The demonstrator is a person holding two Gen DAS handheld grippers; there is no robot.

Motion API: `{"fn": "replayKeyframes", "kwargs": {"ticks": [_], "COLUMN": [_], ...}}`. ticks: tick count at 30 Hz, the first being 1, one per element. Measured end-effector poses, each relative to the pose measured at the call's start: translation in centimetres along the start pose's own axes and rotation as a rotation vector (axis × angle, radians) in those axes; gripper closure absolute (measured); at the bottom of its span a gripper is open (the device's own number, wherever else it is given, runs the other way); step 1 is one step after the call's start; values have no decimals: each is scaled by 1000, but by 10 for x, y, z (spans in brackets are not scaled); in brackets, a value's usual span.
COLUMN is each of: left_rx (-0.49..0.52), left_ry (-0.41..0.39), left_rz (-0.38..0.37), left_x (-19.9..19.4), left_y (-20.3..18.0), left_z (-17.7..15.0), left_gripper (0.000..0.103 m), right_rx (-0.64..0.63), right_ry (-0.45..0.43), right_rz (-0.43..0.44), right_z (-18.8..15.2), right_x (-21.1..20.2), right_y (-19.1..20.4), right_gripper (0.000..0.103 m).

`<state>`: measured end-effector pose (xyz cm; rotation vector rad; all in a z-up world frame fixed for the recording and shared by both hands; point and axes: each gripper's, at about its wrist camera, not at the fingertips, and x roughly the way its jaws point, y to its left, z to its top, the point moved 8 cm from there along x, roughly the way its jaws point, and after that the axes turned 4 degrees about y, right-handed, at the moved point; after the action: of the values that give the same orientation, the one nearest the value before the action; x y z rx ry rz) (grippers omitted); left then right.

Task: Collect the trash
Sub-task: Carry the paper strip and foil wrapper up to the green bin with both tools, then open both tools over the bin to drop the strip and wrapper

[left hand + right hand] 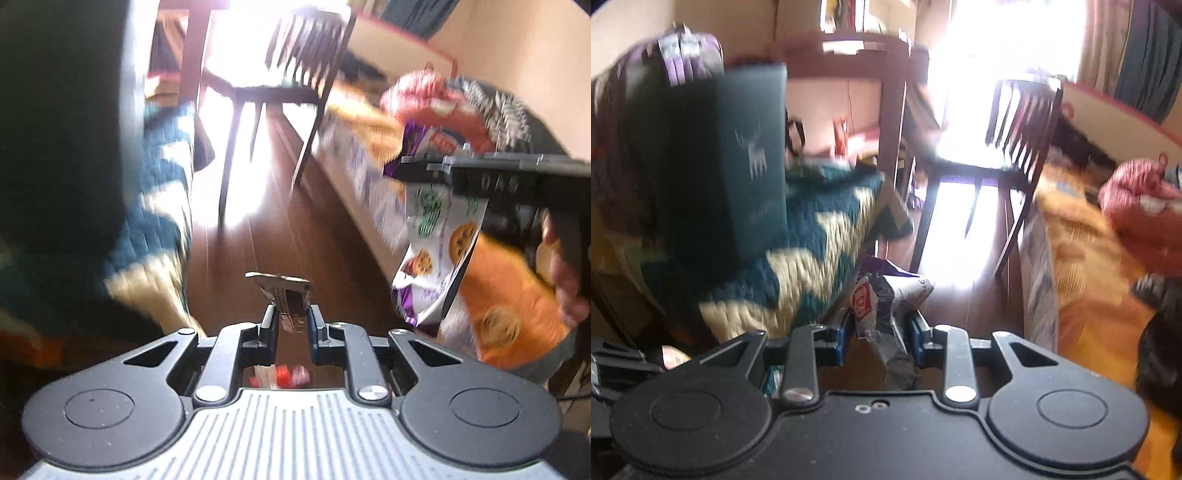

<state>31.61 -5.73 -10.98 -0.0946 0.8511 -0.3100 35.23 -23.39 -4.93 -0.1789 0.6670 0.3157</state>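
Observation:
My left gripper (291,314) is shut on a small brown and silver wrapper (284,291) that sticks up past its fingertips. My right gripper (881,321) is shut on a crumpled purple and white cookie packet (886,295). In the left wrist view the same packet (436,240) hangs down from the right gripper (413,171) at the right, with a hand (565,280) behind it. Both views are blurred by motion, and both grippers are high above the wooden floor (280,229).
A dark green box with a deer logo (753,166) stands at the left on a blue and cream zigzag quilt (820,236). A wooden chair (1015,147) stands ahead in bright window light. Orange bedding (1082,258) and a red cloth (1141,206) lie at the right. Small red and white bits (288,380) show under the left gripper.

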Motion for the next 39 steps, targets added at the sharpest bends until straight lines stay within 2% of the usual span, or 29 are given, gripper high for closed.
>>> {"fn": "replayKeyframes", "kwargs": {"ticks": [12,17,20,25,30,35,39], "left_rx": [-16,-6,12,0,-58,-66,-47], "left_ry": [-347,-496,-539,-532,-457,-355,-281], "left_rz": [79,156,226,321,355,368,396], "left_x": [-118,-182,-206,-208,-184,-149,-124], "left_y": [34,51,63,105,160,190,204], "left_z": [152,206,230,249,246,243,240], "left_gripper": [88,88,88,88,88,88,88], "right_rx": [-32,-24,-19,0,12,21,23], "right_ry": [-272,-388,-459,-491,-446,-331,-162], "right_rz": [-12,-17,4,29,67,106,133], "right_z": [143,214,257,301,314,300,286], "right_x": [-55,-77,-86,-65,-12,42,81], "right_y": [37,53,66,96,132,163,176], "right_gripper": [73,73,73,73,72,71,67]}}
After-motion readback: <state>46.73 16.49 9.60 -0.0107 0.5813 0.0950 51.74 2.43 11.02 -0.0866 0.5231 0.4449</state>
